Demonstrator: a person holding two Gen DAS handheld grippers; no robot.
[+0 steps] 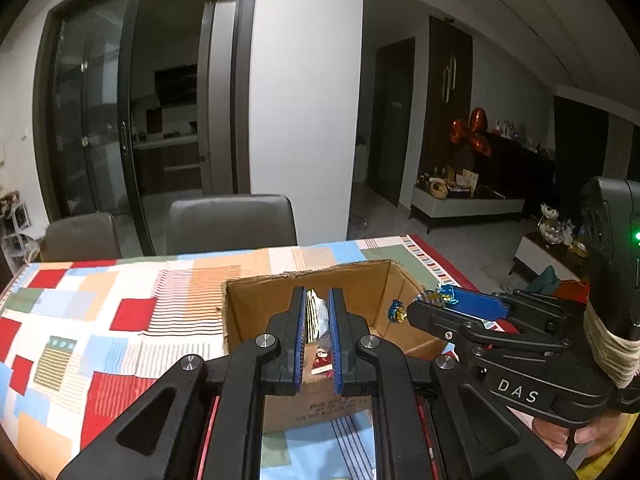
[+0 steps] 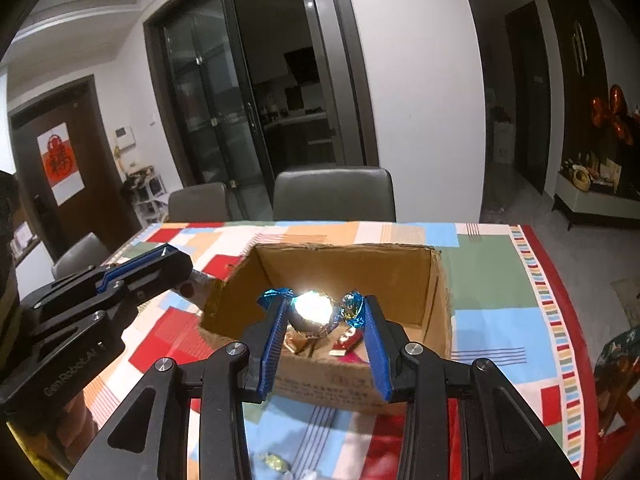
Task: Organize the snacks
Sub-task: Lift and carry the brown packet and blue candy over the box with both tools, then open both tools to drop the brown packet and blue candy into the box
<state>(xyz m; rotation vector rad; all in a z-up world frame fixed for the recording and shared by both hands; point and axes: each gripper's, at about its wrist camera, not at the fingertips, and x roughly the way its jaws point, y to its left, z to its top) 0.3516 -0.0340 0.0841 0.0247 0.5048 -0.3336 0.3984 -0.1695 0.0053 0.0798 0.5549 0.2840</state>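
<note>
Both grippers hover before the open cardboard box (image 2: pixel 436 300), centre frame: left gripper (image 1: pixel 318 300) pinching a flat snack packet (image 1: pixel 314 316), right gripper (image 2: pixel 324 312) clasping a foil-wrapped candy (image 2: pixel 312 308), apparently ready for dropping in.

Table (image 2: pixel 500 300) with patchwork cloth (image 1: pixel 120 320)
Open cardboard box (image 2: pixel 436 300) sits on cloth; wrapped candy (image 2: pixel 274 460) lies near box's front side.

Packet (image 1: pixel 316 316) mostly hidden between left gripper (image 1: pixel 317 320) pads, print unreadable. Candy (image 2: pixel 314 308) blown out by glare, wrapper pattern lost. Box (image 2: pixel 400 264) floor items partly blocked by right gripper (image 2: pixel 320 316) fingers, too small to ID. Box side print blurred. Small wrapped sweet (image 2: pixel 274 462) near bottom edge, blurred.
</note>
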